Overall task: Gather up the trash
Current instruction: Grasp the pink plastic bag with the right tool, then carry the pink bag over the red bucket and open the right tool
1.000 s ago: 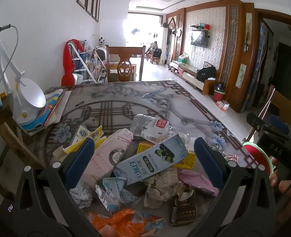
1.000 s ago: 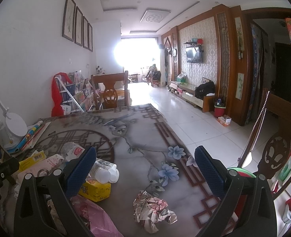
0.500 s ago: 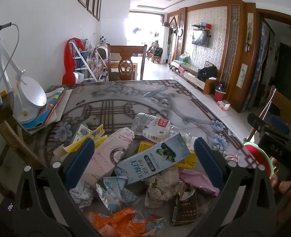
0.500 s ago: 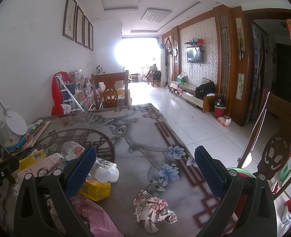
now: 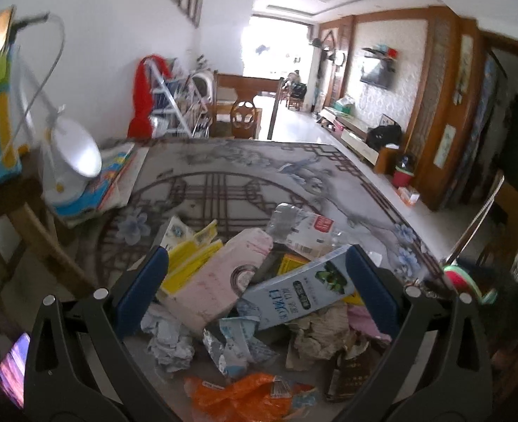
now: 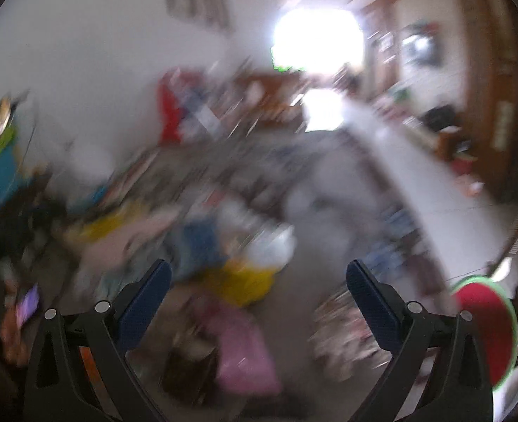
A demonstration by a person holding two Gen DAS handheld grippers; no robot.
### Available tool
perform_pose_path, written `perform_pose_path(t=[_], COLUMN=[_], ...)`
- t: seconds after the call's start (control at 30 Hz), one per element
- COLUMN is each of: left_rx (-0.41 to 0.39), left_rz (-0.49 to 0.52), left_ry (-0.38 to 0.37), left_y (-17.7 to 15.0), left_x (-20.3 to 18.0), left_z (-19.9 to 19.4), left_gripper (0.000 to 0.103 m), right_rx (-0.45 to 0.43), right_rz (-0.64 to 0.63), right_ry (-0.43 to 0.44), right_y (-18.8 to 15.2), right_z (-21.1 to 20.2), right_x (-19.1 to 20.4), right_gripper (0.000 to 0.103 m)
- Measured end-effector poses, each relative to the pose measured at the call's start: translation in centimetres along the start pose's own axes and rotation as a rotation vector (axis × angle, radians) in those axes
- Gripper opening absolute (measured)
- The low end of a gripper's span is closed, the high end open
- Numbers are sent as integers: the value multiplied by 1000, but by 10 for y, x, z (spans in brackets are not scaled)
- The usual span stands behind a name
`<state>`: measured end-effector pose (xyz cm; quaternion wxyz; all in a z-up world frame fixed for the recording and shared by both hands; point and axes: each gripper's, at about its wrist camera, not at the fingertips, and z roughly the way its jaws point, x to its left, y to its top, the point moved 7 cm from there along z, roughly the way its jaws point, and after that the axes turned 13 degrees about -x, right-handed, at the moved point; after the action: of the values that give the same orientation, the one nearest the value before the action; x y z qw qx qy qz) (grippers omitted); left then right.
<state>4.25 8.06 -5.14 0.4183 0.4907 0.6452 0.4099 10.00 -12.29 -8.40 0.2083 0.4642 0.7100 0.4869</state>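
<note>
A heap of trash lies on the patterned table (image 5: 230,165). In the left wrist view I see a pink carton (image 5: 216,281), a white-and-blue box (image 5: 301,292), a crushed plastic bottle (image 5: 301,225), yellow packets (image 5: 188,256), crumpled paper (image 5: 171,344) and an orange wrapper (image 5: 241,394). My left gripper (image 5: 255,288) hangs open just above the heap, holding nothing. The right wrist view is badly blurred; my right gripper (image 6: 259,299) is open over the table, with a yellow box (image 6: 241,281), a pink bag (image 6: 244,351) and a crumpled foil ball (image 6: 343,337) below it.
A white desk lamp (image 5: 72,161) stands on books (image 5: 111,179) at the table's left edge, beside a wooden stand (image 5: 19,204). A red bin with a green rim (image 6: 487,330) sits to the right of the table. A wooden chair (image 5: 244,112) stands at the far end.
My right gripper has swung quickly left toward the trash heap, blurring its view. My left gripper has moved slightly forward and down over the heap. Both stay open.
</note>
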Motion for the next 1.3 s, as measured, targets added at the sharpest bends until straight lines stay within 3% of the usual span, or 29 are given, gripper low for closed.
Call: perform_pose_path(t=[0.2, 0.3, 0.37, 0.4, 0.5, 0.7, 0.83, 1.03, 1.17, 1.23, 1.3], left_rx=[64, 79, 89, 103, 162, 242, 283, 309, 343, 364, 386], left_rz=[55, 129, 180, 188, 174, 223, 304, 262, 293, 329, 351], left_ry=[-27, -31, -23, -38, -118, -177, -144, -70, -62, -60, -56], left_y=[-19, -24, -31, -32, -40, -39, -49, -48, -53, -60, -69], left_x=[-7, -15, -21, -25, -39, -57, -62, -52, -56, -60, -63], left_z=[-5, -3, -5, -4, -1, 20, 43, 73, 96, 104, 109], left_gripper=[99, 99, 99, 99, 99, 99, 99, 99, 98, 93, 72], right_rx=[271, 380, 406, 414, 389, 286, 222, 150, 126, 123, 121], right_rz=[-79, -38, 12, 35, 73, 99, 149, 193, 211, 220, 237], right_ry=[57, 50, 46, 43, 53, 43, 33, 28, 13, 3, -4], right_y=[-58, -85, -94, -97, -97, -78, -66, -54, -47, -44, -39], right_z=[40, 48, 48, 46, 37, 15, -7, -48, -61, -58, -53], right_x=[26, 24, 17, 12, 4, -20, -40, -72, -92, -96, -101], right_gripper=[95, 74, 37, 37, 30, 29, 29, 29, 29, 29, 29])
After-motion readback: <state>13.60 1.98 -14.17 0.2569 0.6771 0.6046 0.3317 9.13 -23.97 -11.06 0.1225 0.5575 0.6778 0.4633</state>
